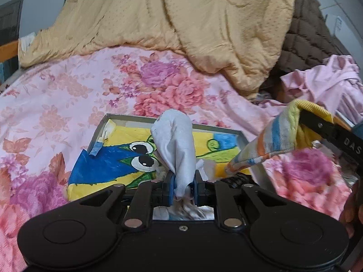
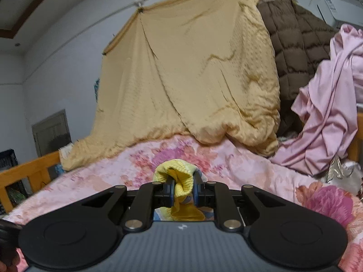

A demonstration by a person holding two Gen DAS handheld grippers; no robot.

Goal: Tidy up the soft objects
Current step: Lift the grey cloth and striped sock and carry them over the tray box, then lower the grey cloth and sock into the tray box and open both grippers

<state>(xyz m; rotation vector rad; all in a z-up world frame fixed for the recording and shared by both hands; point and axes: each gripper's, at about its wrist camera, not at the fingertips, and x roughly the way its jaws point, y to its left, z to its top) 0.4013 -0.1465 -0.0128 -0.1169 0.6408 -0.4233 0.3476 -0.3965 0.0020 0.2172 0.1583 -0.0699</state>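
Observation:
My left gripper [image 1: 183, 189] is shut on a white cloth [image 1: 175, 145] that stands up between its jaws, just above a shallow grey tray [image 1: 127, 118] lined with a yellow and blue cartoon drawing. My right gripper [image 2: 183, 191] is shut on a yellow striped cloth [image 2: 175, 172]. In the left wrist view the striped cloth [image 1: 272, 136] hangs from the right gripper's finger [image 1: 329, 129], its lower end touching down at the tray's right side.
The tray lies on a pink floral bedsheet [image 1: 68, 95]. A tan quilt [image 1: 181, 22] hangs behind it, with a brown quilted blanket [image 1: 306, 38] and a heap of pink fabric [image 1: 329, 79] at the right. A wooden bed rail [image 2: 29, 167] runs at the left.

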